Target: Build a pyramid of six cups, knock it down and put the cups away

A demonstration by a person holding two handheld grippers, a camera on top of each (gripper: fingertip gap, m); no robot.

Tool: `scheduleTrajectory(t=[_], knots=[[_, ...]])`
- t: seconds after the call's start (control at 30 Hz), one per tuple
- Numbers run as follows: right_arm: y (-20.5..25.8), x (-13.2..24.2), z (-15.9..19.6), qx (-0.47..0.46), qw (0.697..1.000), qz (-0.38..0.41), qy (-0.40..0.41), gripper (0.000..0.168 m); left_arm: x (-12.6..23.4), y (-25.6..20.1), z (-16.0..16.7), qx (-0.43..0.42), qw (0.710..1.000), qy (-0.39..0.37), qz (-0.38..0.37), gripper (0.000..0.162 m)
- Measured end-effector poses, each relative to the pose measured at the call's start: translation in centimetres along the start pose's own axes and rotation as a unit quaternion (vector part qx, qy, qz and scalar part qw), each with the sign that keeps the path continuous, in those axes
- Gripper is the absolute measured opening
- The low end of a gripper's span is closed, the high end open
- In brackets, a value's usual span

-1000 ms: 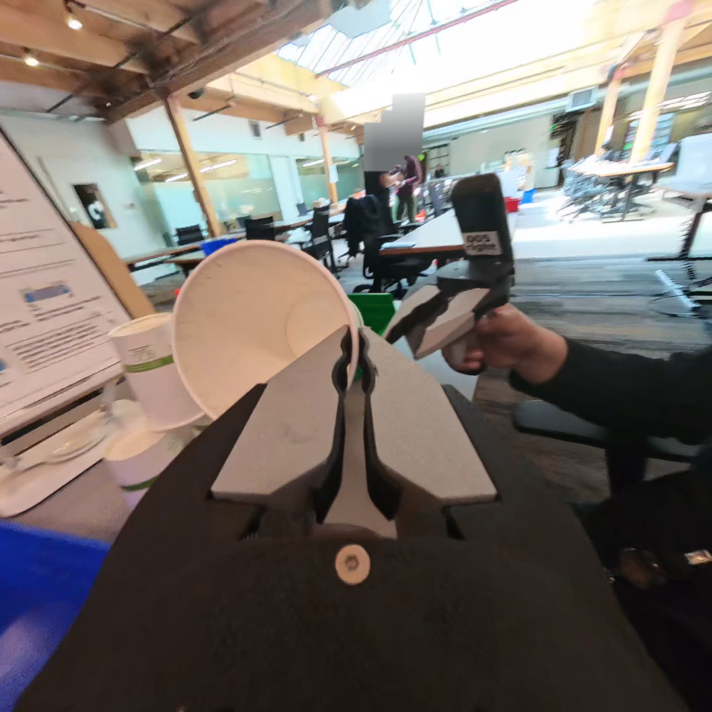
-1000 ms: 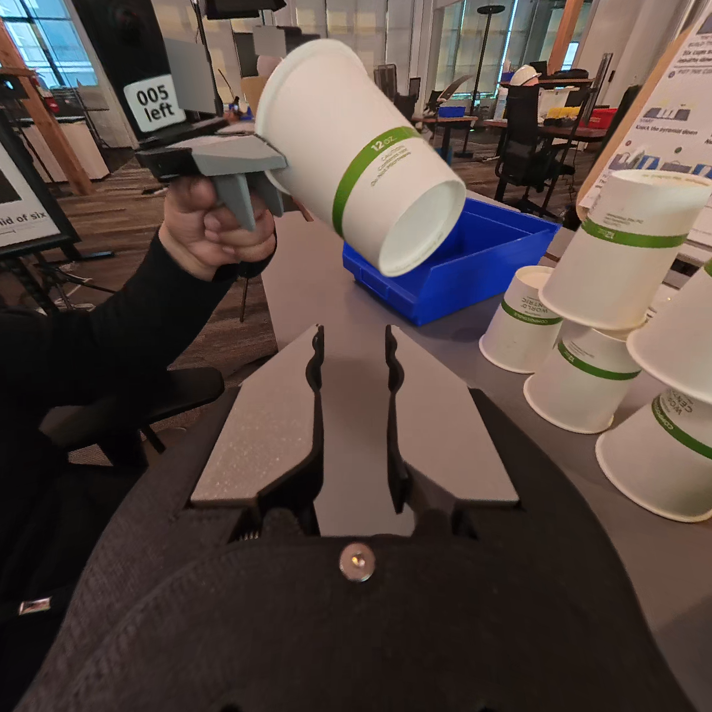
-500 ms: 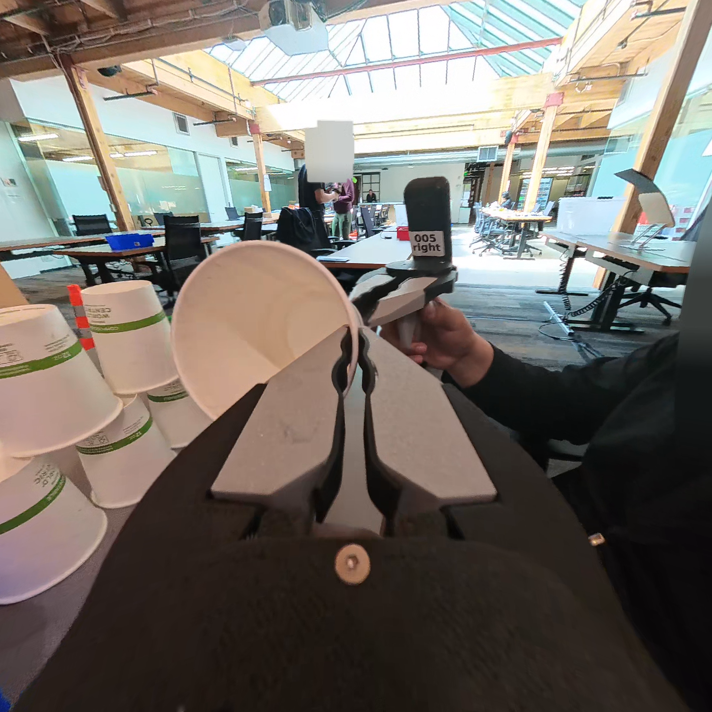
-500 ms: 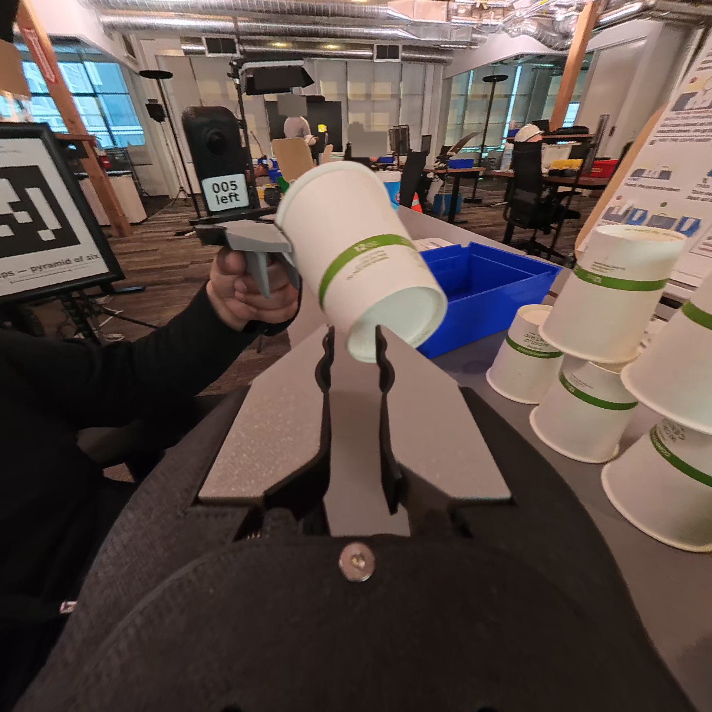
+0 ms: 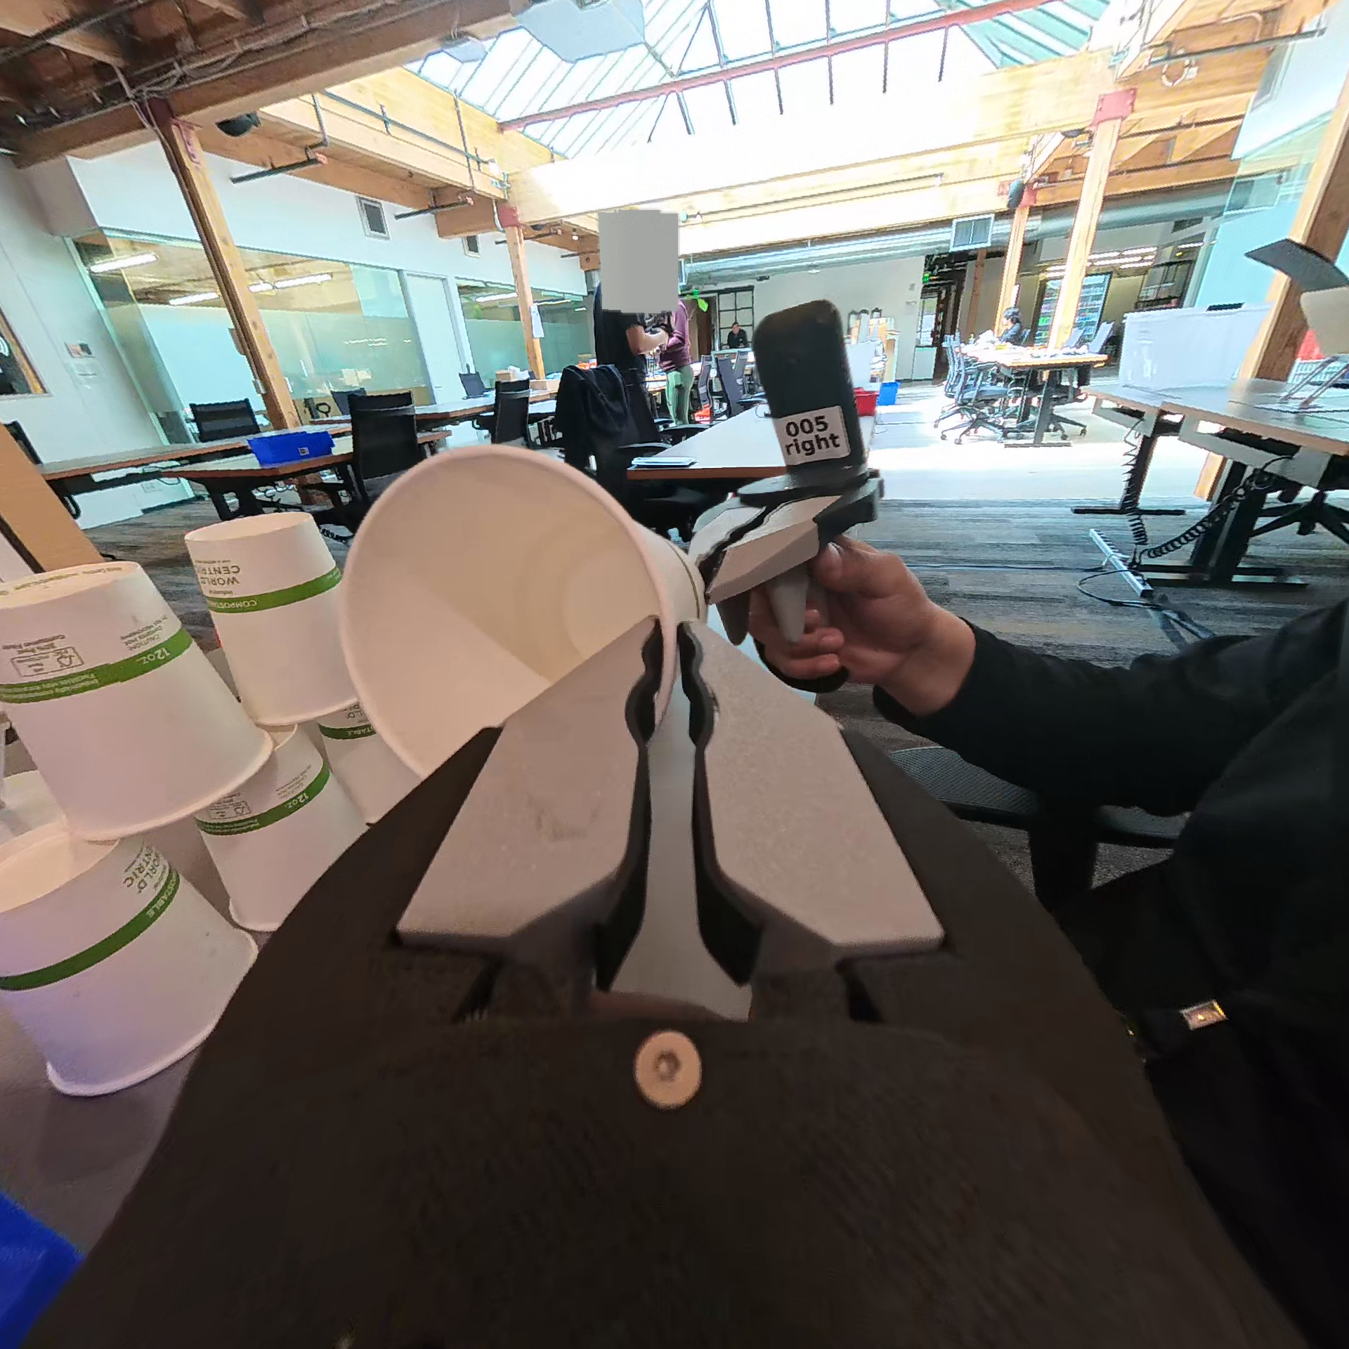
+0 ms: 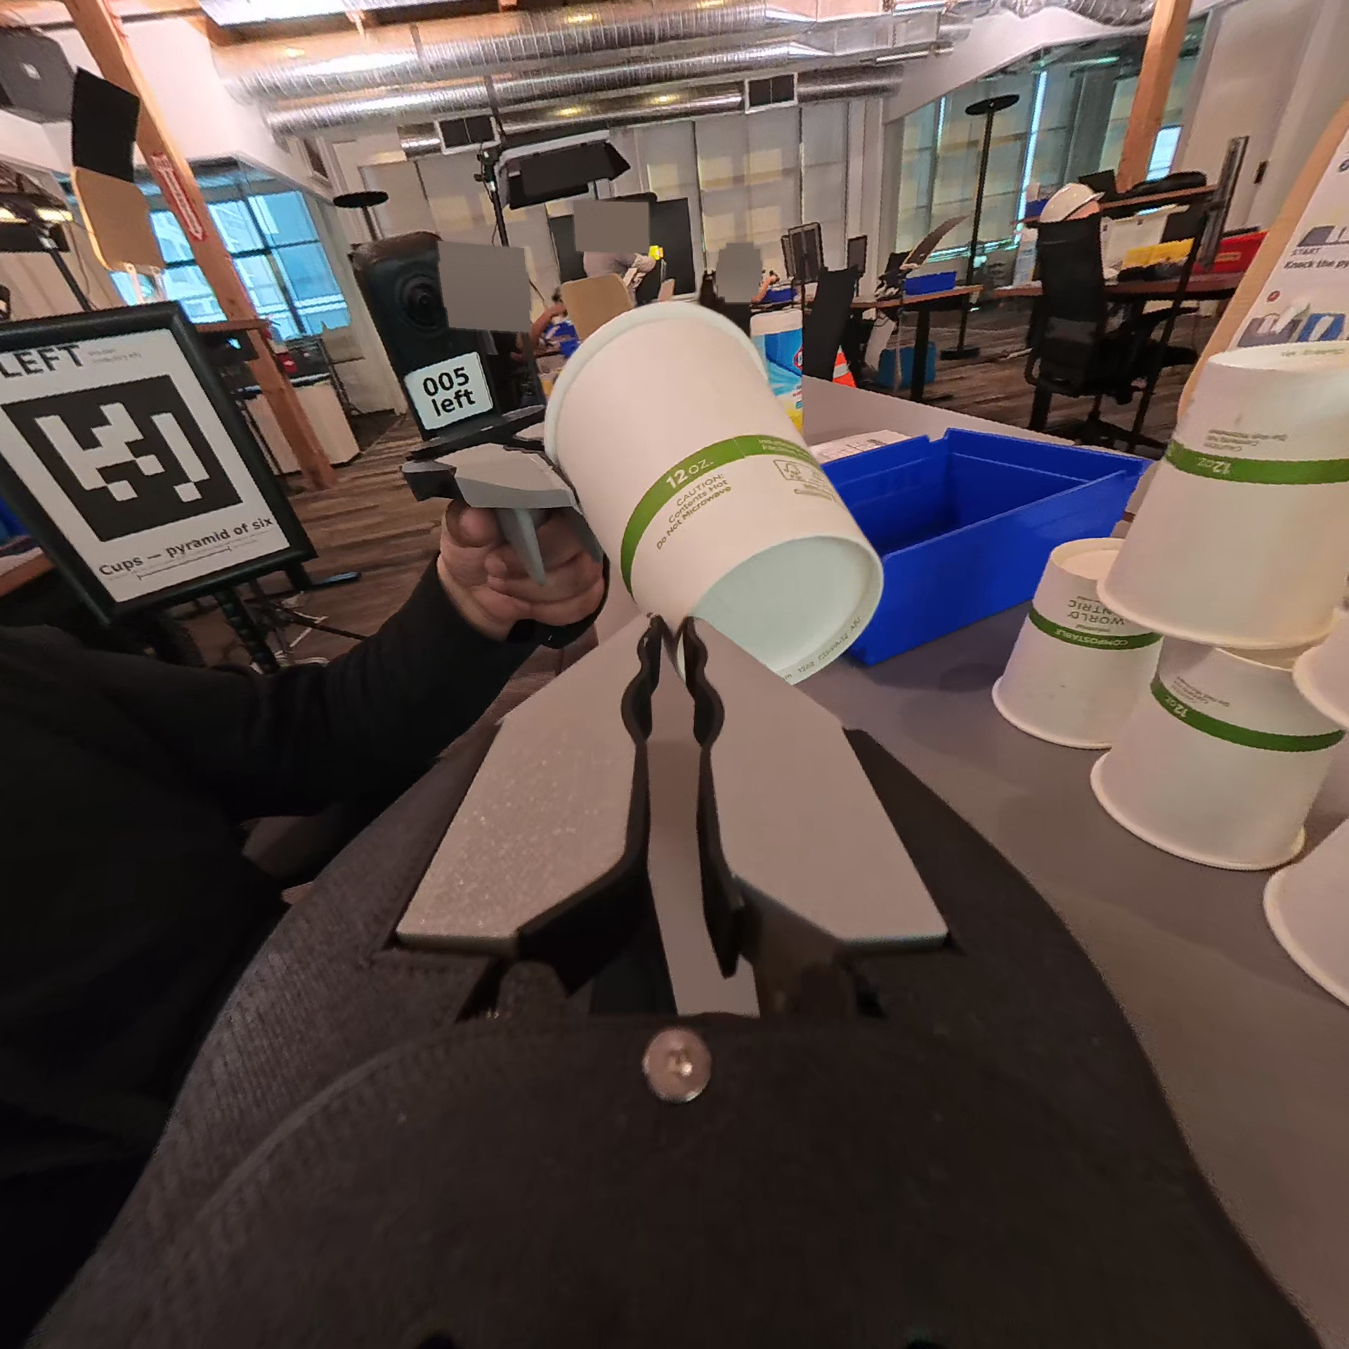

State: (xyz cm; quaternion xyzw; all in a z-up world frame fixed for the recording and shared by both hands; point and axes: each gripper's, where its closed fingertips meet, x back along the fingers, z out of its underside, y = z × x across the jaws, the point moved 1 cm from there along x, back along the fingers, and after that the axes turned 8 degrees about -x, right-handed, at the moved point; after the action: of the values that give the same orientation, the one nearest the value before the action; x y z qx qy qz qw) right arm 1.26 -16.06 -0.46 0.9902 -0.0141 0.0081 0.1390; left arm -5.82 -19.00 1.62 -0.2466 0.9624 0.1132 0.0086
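Observation:
A white paper cup with a green band (image 5: pixel 496 584) hangs tilted in the air between my two grippers. My left gripper (image 5: pixel 670 642) is shut on its rim, with the open mouth facing the left wrist view. My right gripper (image 6: pixel 669 635) is closed on the edge of the cup's base (image 6: pixel 693 496). It also shows in the left wrist view (image 5: pixel 704 569), touching the base. Several more cups stand upside down in a partly built stack (image 5: pixel 95 693) (image 6: pixel 1270 496) on the grey table (image 6: pixel 949 730).
A blue bin (image 6: pixel 971 511) sits on the table behind the held cup, left of the stack. A framed sign with a black-and-white marker (image 6: pixel 124 452) stands off the table's edge. Office desks and chairs fill the background. There is about 7 cm between the tips of the two grippers.
My right gripper was open and apart from the cup. It has moved up to the cup's base and closed on it. The left gripper has swung the cup toward the stack.

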Motion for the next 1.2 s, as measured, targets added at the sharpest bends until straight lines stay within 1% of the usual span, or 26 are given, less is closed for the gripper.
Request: scheduleTrajectory(t=[0.2,0.3,0.43,0.53,0.6,0.67,0.73,0.8,0.83,0.9,0.93,0.97,1.03,1.07,1.13,1.2], knots=[[0.6,0.1,0.2,-0.019,0.999,-0.038,0.004,0.0,0.3,0.6,0.5,0.003,1.0,0.01,-0.006,0.006],[0.5,0.0,0.4,0.0,1.0,-0.02,0.015,0.0,0.3,1.3,1.5,0.004,0.999,0.029,-0.02,0.008],[0.3,0.2,0.7,0.007,1.0,-0.011,0.026,0.0,0.2,1.5,2.0,0.03,0.999,0.034,-0.026,0.009],[-0.3,1.1,0.4,0.016,0.999,0.006,0.029,0.0,0.4,1.9,3.1,0.051,0.997,0.047,-0.038,0.006],[-0.9,2.1,-0.3,0.033,0.998,0.033,0.03,0.0,0.7,1.8,5.0,0.072,0.994,0.069,-0.039,0.006],[-2.0,3.3,-2.0,0.059,0.995,0.077,0.024,0.0,0.6,0.5,7.7,0.1,0.991,0.09,-0.027,0.008],[-3.5,4.2,-4.5,0.084,0.988,0.123,0.036,0.0,0.2,-1.5,11.2,0.11,0.987,0.12,-0.016,0.007],[-5.0,4.5,-7.8,0.108,0.978,0.164,0.063,0.0,-0.6,-3.9,15.1,0.09,0.982,0.167,-0.006,0.006],[-5.8,4.4,-9.7,0.122,0.972,0.185,0.083,0.0,-1.1,-5.1,17.0,0.072,0.977,0.2,0.004,0.008],[-7.6,3.7,-13.3,0.15,0.95,0.234,0.14,0.0,-2.2,-7.3,20.0,0.044,0.963,0.263,0.034,0.022],[-8.5,3.1,-14.8,0.159,0.937,0.255,0.177,0.0,-2.9,-8.0,20.5,0.041,0.963,0.264,0.041,0.024],[-9.3,2.4,-16.1,0.167,0.923,0.274,0.21,0.0,-3.5,-8.7,20.3,0.039,0.965,0.255,0.05,0.019],[-10.9,1.1,-18.0,0.179,0.889,0.313,0.282,0.0,-3.8,-9.8,20.7,0.025,0.958,0.276,0.074,0.02],[-11.4,0.4,-18.9,0.19,0.872,0.33,0.307,0.0,-3.7,-9.9,20.8,0.009,0.956,0.282,0.075,0.02],[-12.0,-1.0,-19.8,0.202,0.84,0.343,0.368,0.0,-3.3,-9.9,20.5,-0.025,0.959,0.274,0.073,0.021],[-12.9,-1.9,-20.0,0.195,0.806,0.358,0.429,0.0,-2.8,-9.3,20.1,-0.03,0.963,0.264,0.054,0.022]])
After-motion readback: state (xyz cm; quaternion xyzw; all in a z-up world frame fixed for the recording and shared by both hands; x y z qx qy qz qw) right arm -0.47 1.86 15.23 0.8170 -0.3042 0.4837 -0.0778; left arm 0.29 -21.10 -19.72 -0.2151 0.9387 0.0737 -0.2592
